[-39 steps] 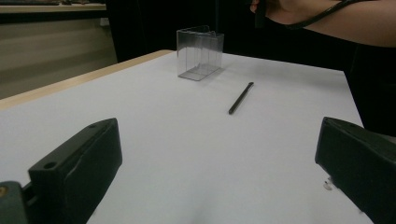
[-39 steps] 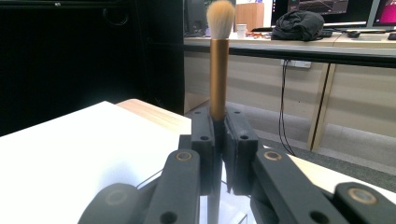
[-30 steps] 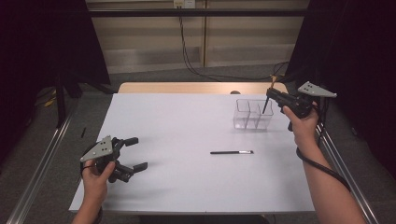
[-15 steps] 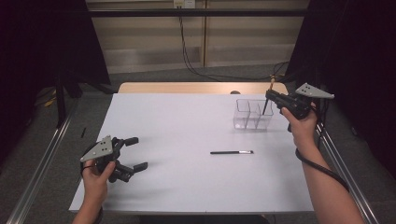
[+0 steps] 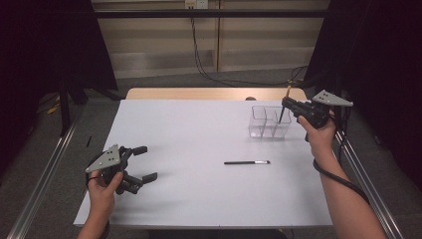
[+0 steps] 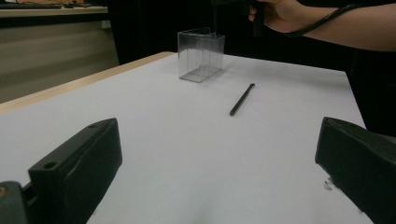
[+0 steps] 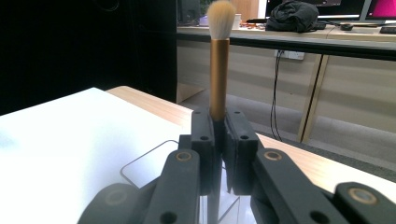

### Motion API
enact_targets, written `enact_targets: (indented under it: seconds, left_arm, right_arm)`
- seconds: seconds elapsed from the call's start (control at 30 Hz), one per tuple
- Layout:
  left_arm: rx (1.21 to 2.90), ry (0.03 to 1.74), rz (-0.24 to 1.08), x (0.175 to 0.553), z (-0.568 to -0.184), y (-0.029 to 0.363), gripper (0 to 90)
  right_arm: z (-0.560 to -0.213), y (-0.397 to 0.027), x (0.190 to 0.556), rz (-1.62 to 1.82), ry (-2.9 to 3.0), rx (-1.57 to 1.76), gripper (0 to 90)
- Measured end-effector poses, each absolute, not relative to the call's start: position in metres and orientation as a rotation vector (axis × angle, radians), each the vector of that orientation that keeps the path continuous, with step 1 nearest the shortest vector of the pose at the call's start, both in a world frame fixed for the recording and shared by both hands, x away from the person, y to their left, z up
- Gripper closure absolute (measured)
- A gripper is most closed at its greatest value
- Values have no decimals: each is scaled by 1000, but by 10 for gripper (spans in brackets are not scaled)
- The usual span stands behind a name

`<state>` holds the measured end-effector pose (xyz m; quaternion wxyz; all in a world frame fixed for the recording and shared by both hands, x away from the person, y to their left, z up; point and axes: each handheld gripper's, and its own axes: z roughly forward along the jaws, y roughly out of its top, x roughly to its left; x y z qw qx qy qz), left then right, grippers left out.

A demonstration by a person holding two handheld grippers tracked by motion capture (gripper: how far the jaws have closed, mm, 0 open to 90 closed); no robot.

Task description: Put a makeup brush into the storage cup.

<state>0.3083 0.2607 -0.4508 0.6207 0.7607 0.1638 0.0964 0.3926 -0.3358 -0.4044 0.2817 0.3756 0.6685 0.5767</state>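
My right gripper (image 5: 284, 103) hovers at the back right, shut on a makeup brush (image 5: 287, 92) with a gold ferrule and pale bristles. The brush stands upright, bristles up (image 7: 219, 70), pinched between my right gripper's (image 7: 219, 135) pads. Its dark handle points down over the right end of a clear divided box (image 5: 268, 122); how deep it reaches I cannot tell. A slim black brush (image 5: 246, 162) lies flat on the white table (image 5: 199, 134). My left gripper (image 5: 146, 163) rests open at the front left, nothing between its jaws (image 6: 219, 177). The slim brush (image 6: 242, 99) and the box (image 6: 201, 53) lie far ahead of it.
A wooden strip (image 5: 199, 93) borders the table's far edge. Metal rails (image 5: 45, 174) run along both sides. Cables (image 5: 199, 55) hang over the floor behind. The right gripper's cable (image 5: 343, 181) loops beside the forearm.
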Motion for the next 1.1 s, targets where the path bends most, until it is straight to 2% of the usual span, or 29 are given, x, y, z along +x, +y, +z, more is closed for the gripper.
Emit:
enact_targets:
  seconds: [0.9, 0.97, 1.1]
  left_arm:
    - [1753, 376, 223, 309, -451, 261, 6]
    - [1753, 376, 223, 309, -451, 261, 6]
    - [1756, 375, 230, 309, -450, 261, 6]
  right_arm:
    - [-415, -337, 391, 1547, 1795, 1042, 817]
    - [-416, -337, 390, 1544, 1790, 1045, 747]
    - [-417, -336, 388, 1539, 1785, 1076, 510]
